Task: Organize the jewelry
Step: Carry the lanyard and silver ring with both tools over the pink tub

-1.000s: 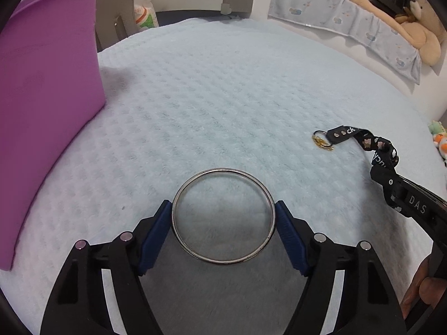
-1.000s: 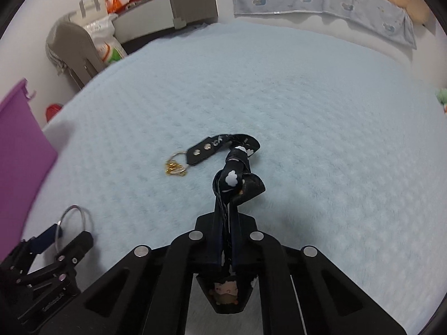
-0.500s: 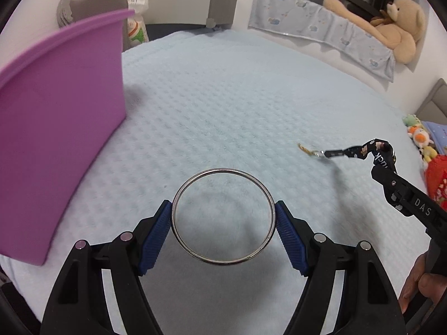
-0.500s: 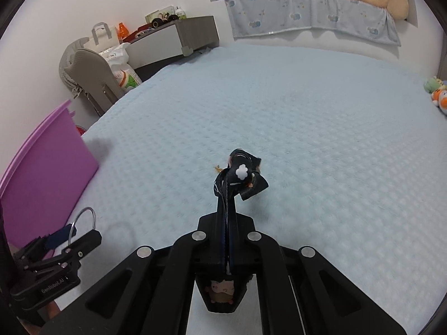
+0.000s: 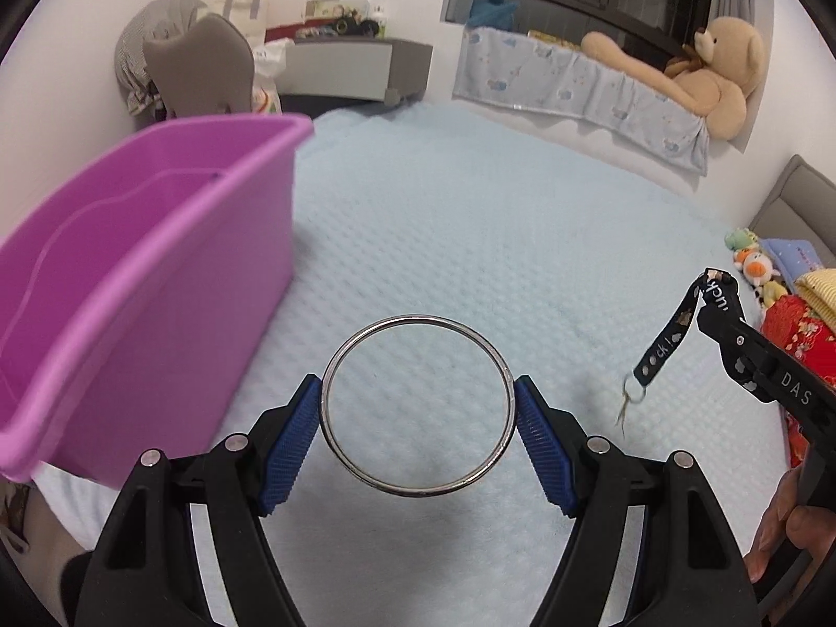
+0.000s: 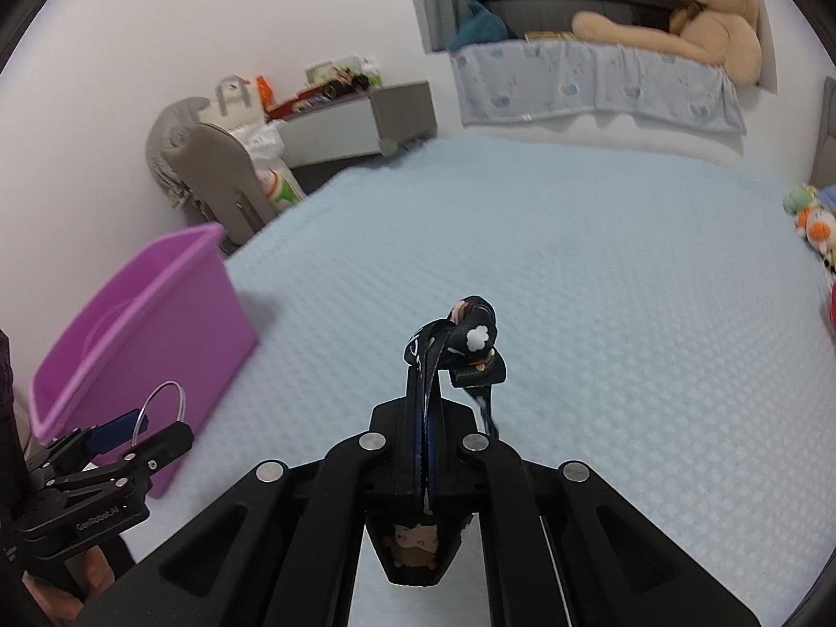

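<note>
**Both pieces picked up, neither yet in the bin**

The left hand-held gripper (image 5: 416, 407) is clamped on a plain metal bangle (image 5: 415, 405), its blue pads (image 5: 292, 439) pressing the ring from either side so that it hangs clear above the bed (image 5: 470, 240). The right hand-held gripper (image 6: 424, 407) has its jaws pressed together on a black printed strap (image 6: 460, 337). In the left wrist view the free end of that strap dangles down with a small metal ring and a gold bit at its tip, off the bedcover.

A purple bin (image 5: 157, 282) stands on the left part of the bed, near the left gripper and just to the left of the bangle. What shows of its inside looks bare, though the bottom is mostly hidden by its near wall and blurred, so it cannot be said for certain that nothing lies in it.

As a judgement, the picking-up part looks done for these two items: both are lifted and no other jewelry is seen on the bedcover. What seems left is the carrying and dropping: bringing the bangle over the rim and letting go, then the same for the strap from the right, which is farther from the bin.
</note>
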